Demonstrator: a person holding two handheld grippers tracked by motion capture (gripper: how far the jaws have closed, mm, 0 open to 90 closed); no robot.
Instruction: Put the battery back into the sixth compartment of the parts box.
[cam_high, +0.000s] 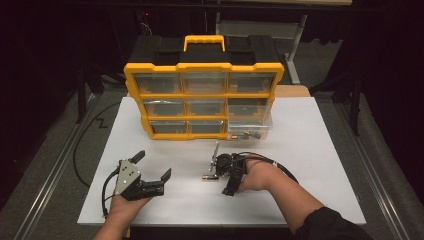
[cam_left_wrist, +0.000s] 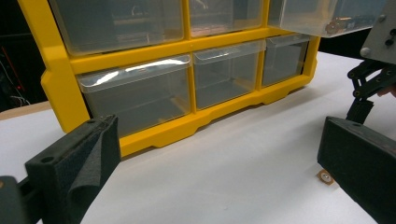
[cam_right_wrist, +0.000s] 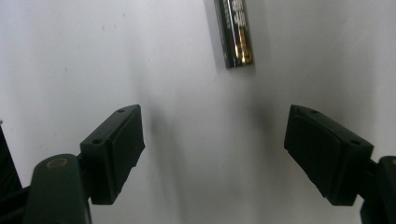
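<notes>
two grippers work a white table (cam_high: 320, 150) in the high view, in front of a yellow organiser (cam_high: 204, 95) with clear drawers. the bottom-right drawer (cam_high: 250, 131) is pulled out, with small dark parts inside. the left gripper (cam_high: 155, 165) rests at the near left, held in a hand (cam_high: 125, 207), its jaws spread wide with nothing between them. the right gripper (cam_high: 214, 167), held in the right hand (cam_high: 260, 176), points down and leftward at the table's middle. a small battery (cam_high: 206, 176) lies on the table just beside its tips.

in the left gripper view, the two black jaws stand far apart and empty, low over the table. the organiser (cam_left_wrist: 187, 51) fills the background, its drawers shut except the one at upper right (cam_left_wrist: 327, 16), which juts out with small parts visible through its wall. the right gripper's linkage (cam_left_wrist: 371, 81) shows at the right edge. a small round brass-coloured piece (cam_left_wrist: 325, 177) lies on the table by the right-hand jaw.

in the right gripper view, the jaws are released, standing well apart above bare white surface. the battery (cam_right_wrist: 236, 35) lies flat ahead of them, beyond the tips and nearer the right-hand jaw, black with a gold band, untouched by either pad.
</notes>
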